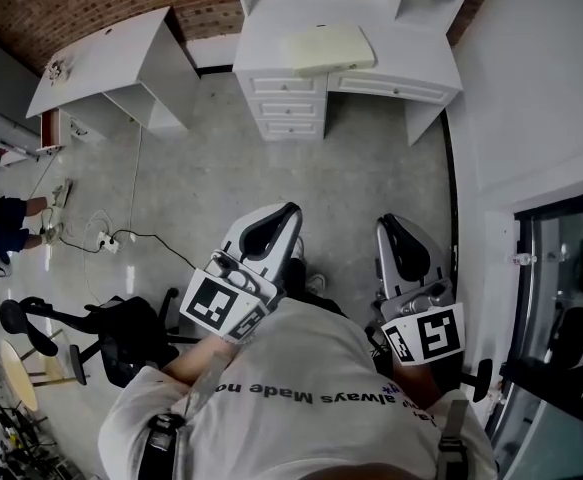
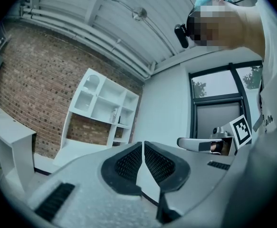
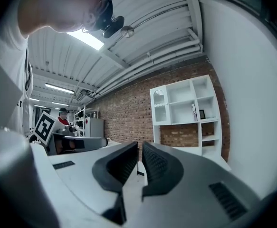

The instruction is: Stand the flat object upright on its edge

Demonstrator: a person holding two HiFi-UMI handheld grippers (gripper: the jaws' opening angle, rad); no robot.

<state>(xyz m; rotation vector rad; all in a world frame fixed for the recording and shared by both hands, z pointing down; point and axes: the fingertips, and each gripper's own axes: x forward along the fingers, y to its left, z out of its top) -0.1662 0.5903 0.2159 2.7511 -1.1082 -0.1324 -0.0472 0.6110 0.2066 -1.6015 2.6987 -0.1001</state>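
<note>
- Plainly, the left gripper (image 2: pixel 143 150) has its jaws pressed together with nothing between the ribbed pads; it points out into the room, not at any object.
- Likewise the right gripper (image 3: pixel 138 152) is closed and empty, held close to the person's chest beside the left one.
- Both sit low in the head view, above bare floor (image 1: pixel 211 178), well apart from the work.
- Further out, the flat object (image 1: pixel 329 48), a pale cream panel, lies flat on the white counter (image 1: pixel 411 86) with drawers, against the brick wall.
- Judged from this, the task has not begun: the step in hand is the approach.
- Next move calls for stepping up to the counter, opening a gripper, catching one edge of the panel and tipping it up, probably with the other gripper steadying it so it does not slide or fall back.
- Readable writing: the shirt (image 1: pixel 301 368) shows part of a line, "always Made"; the rest is cut off. Marker cubes carry only black-and-white patterns.
</note>
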